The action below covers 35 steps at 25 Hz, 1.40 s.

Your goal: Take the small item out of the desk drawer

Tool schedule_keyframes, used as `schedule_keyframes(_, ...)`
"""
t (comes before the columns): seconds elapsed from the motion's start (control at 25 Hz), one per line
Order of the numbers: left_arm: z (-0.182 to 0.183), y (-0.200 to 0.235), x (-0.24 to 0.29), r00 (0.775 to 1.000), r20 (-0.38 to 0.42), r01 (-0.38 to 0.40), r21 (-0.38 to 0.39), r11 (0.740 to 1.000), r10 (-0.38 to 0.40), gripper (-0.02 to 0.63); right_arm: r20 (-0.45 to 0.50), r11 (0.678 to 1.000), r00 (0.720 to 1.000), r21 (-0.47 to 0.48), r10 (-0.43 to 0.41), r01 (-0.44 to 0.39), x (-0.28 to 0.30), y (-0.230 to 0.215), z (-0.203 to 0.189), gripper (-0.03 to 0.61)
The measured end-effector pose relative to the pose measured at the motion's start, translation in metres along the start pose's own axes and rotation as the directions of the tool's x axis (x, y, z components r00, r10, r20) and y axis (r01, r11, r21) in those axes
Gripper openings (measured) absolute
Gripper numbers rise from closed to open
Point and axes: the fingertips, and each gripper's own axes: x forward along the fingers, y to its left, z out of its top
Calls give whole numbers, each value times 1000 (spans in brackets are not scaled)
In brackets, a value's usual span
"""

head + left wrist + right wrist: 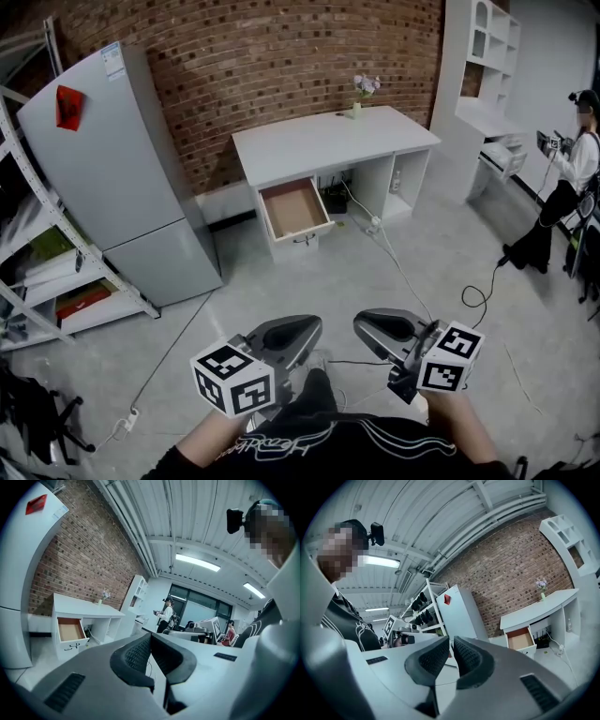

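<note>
Left gripper [151, 638] and right gripper [451, 641]: jaws closed, empty (carry position, presumably). Drawer [293, 208] open, well apart; approach required.

desk [319, 141] against brick wall [281, 56] | drawer [292, 208] out under desk's left end | fridge [112, 159] left of desk

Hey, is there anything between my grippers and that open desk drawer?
Nothing standing blocks it. Open floor lies between the left gripper, the right gripper and the open drawer; only a white cable trails over the floor from the desk toward the right gripper.
</note>
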Motion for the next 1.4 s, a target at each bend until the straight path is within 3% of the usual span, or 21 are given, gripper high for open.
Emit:
schedule_keyframes(0.36, 35, 112, 64, 1000, -27, -18, -37, 999, 17, 21, -36, 999, 999, 48, 15, -13, 77, -102, 21, 58)
schedule_keyframes(0.92, 107, 363, 212, 994, -76, -82, -136, 987, 72, 21, -171, 993, 985, 117, 26, -5, 241, -342, 77, 58)
schedule_keyframes(1.4, 94, 466, 238, 977, -110, -201, -162, 966, 184, 21, -258, 983, 965, 182, 41, 7, 301, -426, 50, 58)
